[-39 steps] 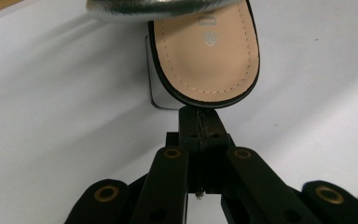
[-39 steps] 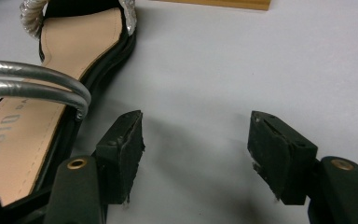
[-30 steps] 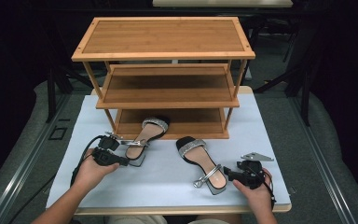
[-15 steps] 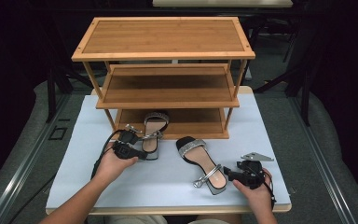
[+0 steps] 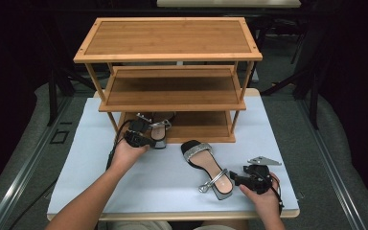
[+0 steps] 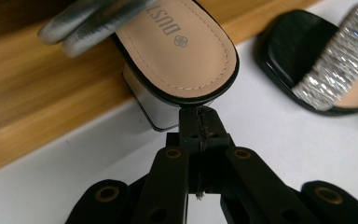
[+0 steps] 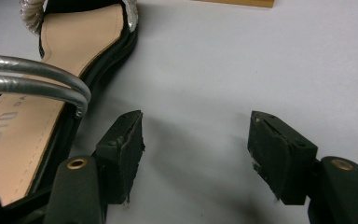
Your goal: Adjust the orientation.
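Observation:
A black sandal with a silver strap (image 5: 159, 128) lies with its toe on the wooden shoe rack's bottom shelf (image 5: 201, 125) and its block heel over the shelf's front edge. My left gripper (image 5: 147, 142) is shut, its tips together against the back rim of that sandal's heel (image 6: 182, 46); in the left gripper view the gripper (image 6: 199, 115) holds nothing between its pads. The second sandal (image 5: 207, 166) lies on the white table cover, heel towards me. My right gripper (image 5: 234, 178) rests open right beside that heel, and its jaws (image 7: 196, 154) stand wide over bare cover next to the sandal (image 7: 51, 93).
The three-tier bamboo rack (image 5: 172, 91) stands at the back of the white table cover (image 5: 163, 196); its two upper shelves carry nothing. Dark floor and metal stands surround the table. The second sandal's toe (image 6: 326, 60) lies close to the right of my left gripper.
My left hand has moved away from me towards the rack with the gripper at the sandal's heel, and the sandal's front has slid onto the bottom shelf. The right hand and second sandal stayed still.

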